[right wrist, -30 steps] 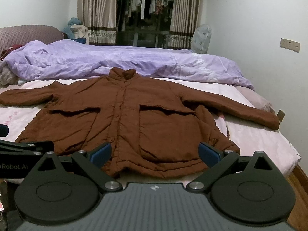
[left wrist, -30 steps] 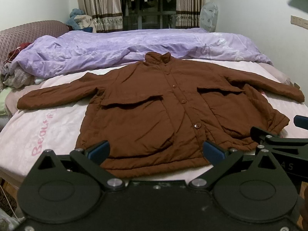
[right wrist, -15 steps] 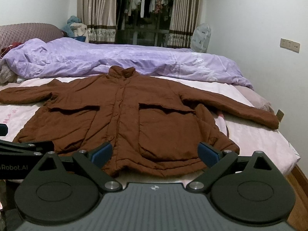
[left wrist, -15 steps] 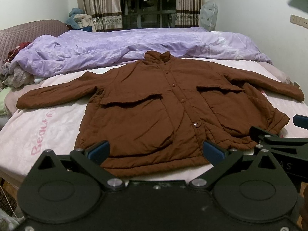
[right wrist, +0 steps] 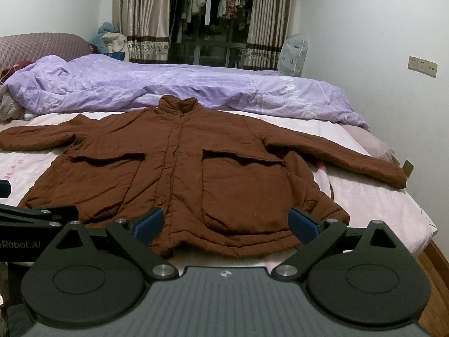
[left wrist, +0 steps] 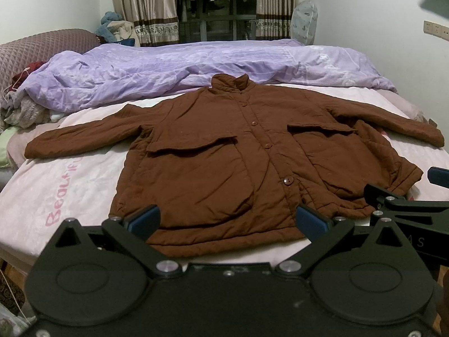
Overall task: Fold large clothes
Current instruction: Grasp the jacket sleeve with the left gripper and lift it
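At the near edge of the bed (left wrist: 42, 196), both grippers hang side by side, and each has its fingers spread wide, grasping nothing. The left gripper (left wrist: 227, 221) is at 6 o'clock of the jacket (left wrist: 224, 163), over its hem; the right gripper (right wrist: 226, 220) is over the hem too. The jacket lies flat, buttoned, front side up, with collar at 12 o'clock and sleeves out to 9 and 3 o'clock. Behind the collar lies a purple quilt (right wrist: 196, 87). Farther, curtains (right wrist: 140, 14) frame a dark window.
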The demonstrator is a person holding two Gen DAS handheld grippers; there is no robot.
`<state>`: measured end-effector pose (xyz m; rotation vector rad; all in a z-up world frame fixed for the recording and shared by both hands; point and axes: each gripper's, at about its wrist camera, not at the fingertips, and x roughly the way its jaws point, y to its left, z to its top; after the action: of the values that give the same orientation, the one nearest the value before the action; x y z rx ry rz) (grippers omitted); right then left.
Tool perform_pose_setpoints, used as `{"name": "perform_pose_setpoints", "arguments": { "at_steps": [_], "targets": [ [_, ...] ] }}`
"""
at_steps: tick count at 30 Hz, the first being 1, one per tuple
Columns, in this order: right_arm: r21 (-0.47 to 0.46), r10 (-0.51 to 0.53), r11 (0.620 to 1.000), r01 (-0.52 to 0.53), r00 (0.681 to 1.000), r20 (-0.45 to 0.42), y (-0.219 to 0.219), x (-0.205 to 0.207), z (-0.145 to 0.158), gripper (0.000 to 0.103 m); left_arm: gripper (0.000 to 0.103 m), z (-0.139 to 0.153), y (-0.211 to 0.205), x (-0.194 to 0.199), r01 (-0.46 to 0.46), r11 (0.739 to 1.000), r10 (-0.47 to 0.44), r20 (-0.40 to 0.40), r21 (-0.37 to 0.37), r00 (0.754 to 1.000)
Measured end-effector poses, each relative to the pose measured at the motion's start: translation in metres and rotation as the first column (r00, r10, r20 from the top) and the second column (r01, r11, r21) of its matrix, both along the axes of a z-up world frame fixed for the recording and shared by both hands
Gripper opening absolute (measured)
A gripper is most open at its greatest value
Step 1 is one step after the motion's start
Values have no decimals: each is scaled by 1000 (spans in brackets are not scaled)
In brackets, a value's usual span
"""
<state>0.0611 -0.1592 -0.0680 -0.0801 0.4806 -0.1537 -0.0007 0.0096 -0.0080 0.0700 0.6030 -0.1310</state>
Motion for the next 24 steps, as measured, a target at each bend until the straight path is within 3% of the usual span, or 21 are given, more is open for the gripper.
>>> {"name": "perform_pose_setpoints", "arguments": {
  "at_steps": [4,6,10,12,15,17,18,20,22,24],
  "targets": [
    [0,2,1000,-2,1000,0,0,0,0,103,103,0,0,1,9,1000,-9,10,3,1000],
    [-1,27,1000,-27,999,17,-2,1,0,103,103,1,7,9,-8,1000,7,56,16,998],
    [3,-29,1000,29,999,44,-27,16,0,103,103,4,66,56,-163,987,162,102,7,982],
    [-16,-53,998,54,996,75,-46,23,-3,103,103,1,115,91,-276,961,271,117,31,955],
    [-35,-109,993,111,992,63,-77,44,-12,103,103,-14,207,157,-466,880,456,110,88,883],
    [-41,-151,988,152,988,21,-96,66,-19,103,103,-28,278,204,-535,843,533,48,63,845],
    [-38,-184,982,183,983,-3,-107,78,-24,103,103,-33,308,223,-585,810,585,13,37,811],
    [-19,-242,970,242,969,-37,-121,93,-33,103,103,-44,365,257,-659,751,658,-38,-41,752],
    [18,-262,965,263,963,-57,-130,106,-41,103,103,-55,418,284,-728,664,717,-130,-170,684],
    [49,-256,964,260,964,-74,-136,117,-47,103,103,-67,456,306,-755,588,736,-194,-291,648]
  ]
}}
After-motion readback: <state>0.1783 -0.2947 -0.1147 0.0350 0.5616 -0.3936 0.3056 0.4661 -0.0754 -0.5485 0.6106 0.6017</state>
